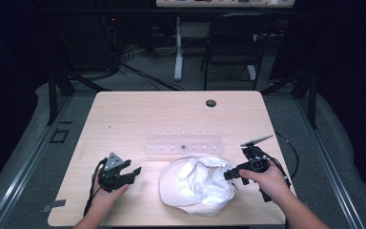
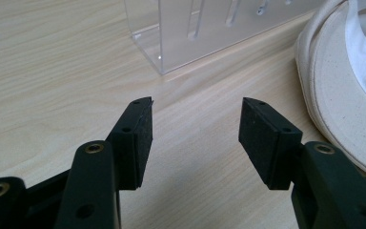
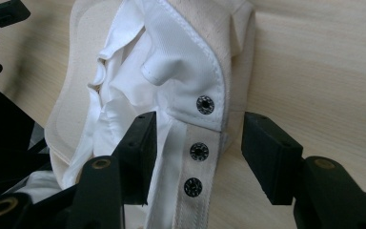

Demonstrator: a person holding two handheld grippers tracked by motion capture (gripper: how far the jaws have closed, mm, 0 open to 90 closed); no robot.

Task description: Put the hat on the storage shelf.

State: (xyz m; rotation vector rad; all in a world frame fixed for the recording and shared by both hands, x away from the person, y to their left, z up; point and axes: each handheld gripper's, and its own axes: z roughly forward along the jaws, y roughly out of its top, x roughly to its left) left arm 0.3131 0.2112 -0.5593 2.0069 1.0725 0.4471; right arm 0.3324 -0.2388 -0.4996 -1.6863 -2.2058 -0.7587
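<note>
Right gripper view showing right claw (image 3: 195, 152) straddling, unclamped, cream cotton cap's snap strap (image 3: 198, 162); left claw (image 2: 195, 138) waiting apart, nothing lifted yet.

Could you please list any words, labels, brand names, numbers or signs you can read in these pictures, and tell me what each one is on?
There is no readable text.
The cap shows plain fabric with no logo or tag.
Its strap snaps carry a fine pattern, too small to tell whether it is lettering.
The clear acrylic rack, both grippers and the table bear no markings.
</note>
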